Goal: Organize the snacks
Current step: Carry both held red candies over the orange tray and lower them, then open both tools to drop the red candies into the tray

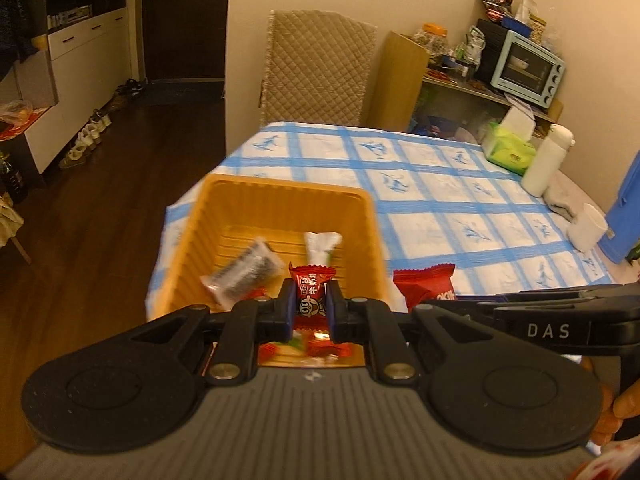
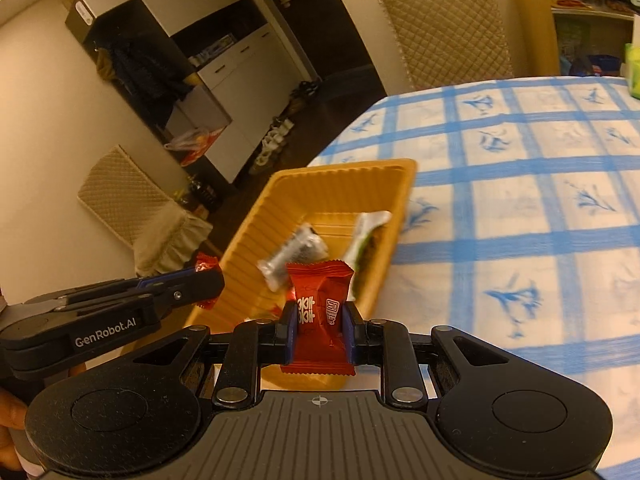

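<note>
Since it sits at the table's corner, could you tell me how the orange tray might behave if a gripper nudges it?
The orange tray looks like thin ribbed plastic, so probably light and apt to slide on the checked tablecloth. Holding only a few snack packets, it might tip off the corner.

A white tablecloth with a blue grid and blue plant prints (image 1: 440, 184) covers the table, and at its far right edge a green tissue pack (image 1: 507, 148) sits just beside a tall white bottle (image 1: 546, 160), with a white cup (image 1: 588, 226) nearer along that edge. Behind the table stands a chair with a beige quilted cover (image 1: 318, 66), and a pale blue toaster oven (image 1: 528, 66) rests on a cluttered wooden shelf (image 1: 400, 80). Pairs of shoes (image 1: 90, 136) line the dark wood floor (image 1: 100, 240) beside a white cabinet (image 1: 80, 64).
</note>
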Tool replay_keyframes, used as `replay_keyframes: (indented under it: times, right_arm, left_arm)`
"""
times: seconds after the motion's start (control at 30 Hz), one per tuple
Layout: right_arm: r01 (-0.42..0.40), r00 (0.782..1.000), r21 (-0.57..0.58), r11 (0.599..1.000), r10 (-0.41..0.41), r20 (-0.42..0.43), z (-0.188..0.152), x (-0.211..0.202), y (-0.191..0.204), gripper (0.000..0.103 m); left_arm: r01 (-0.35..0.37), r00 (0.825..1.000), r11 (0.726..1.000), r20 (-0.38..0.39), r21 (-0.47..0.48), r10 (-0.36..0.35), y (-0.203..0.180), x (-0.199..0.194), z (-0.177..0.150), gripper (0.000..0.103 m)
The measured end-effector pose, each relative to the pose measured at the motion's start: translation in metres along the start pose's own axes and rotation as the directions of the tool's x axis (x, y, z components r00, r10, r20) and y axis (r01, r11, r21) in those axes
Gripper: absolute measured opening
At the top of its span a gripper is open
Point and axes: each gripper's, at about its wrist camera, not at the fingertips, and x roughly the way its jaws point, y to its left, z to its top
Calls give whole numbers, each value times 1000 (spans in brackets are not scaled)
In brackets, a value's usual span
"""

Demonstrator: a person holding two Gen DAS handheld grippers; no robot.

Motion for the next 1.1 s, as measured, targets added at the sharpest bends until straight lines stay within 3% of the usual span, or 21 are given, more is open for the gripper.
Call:
replay_keyframes:
  times: [0.43, 0.8, 1.1]
  right_arm:
    - [92, 996, 23, 995, -92, 7, 35, 72, 33, 23]
    - [189, 982, 62, 980, -189, -3, 51, 116, 24, 24]
    - [215, 976, 85, 973, -216, 5, 60, 132, 19, 24]
  left_arm:
    - [5, 1000, 998, -4, 63, -5, 51, 40, 33, 14]
    - [34, 999, 995, -25, 95, -32, 69, 73, 51, 14]
    - [66, 997, 992, -41, 106, -62, 74, 91, 57, 14]
